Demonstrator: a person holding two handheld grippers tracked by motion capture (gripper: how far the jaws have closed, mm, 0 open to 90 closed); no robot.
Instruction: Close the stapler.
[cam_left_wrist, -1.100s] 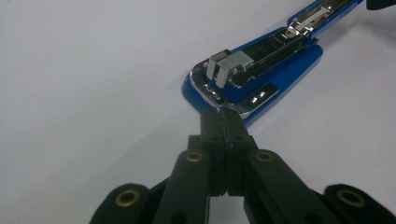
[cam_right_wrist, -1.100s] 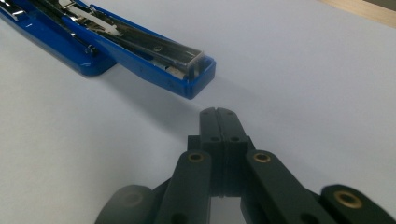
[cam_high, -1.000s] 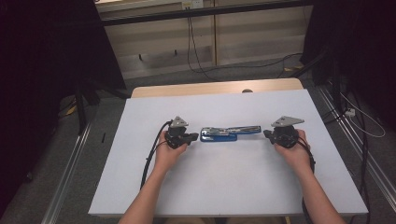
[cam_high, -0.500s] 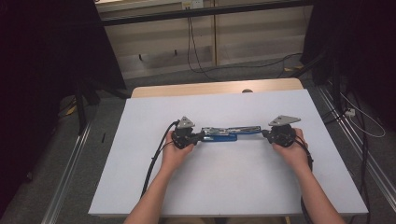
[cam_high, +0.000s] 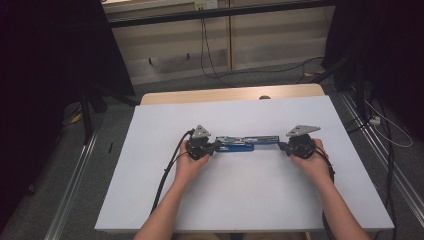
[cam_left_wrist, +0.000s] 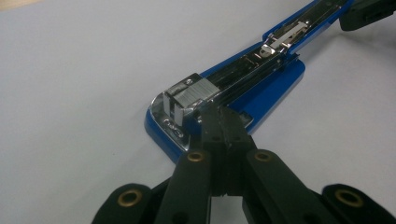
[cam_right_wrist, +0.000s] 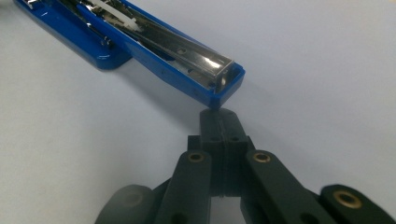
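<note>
White table (cam_high: 150, 200), unlabelled blue stapler (cam_high: 245, 144).

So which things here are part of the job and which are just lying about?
In the job:
- blue opened-out metal stapler
- left gripper, jaws shut, at the stapler's head
- right gripper, jaws shut, at the stapler's far tip

Just lying about:
- white table
- black cables on the floor behind

a white surface (cam_high: 250, 200) with a wooden edge (cam_high: 230, 94) at its far side. beyond it, grey floor (cam_high: 165, 87), a black cable (cam_high: 210, 60), pale wall panels (cam_high: 280, 40). metal rails (cam_high: 75, 190) flank the surface.
</note>
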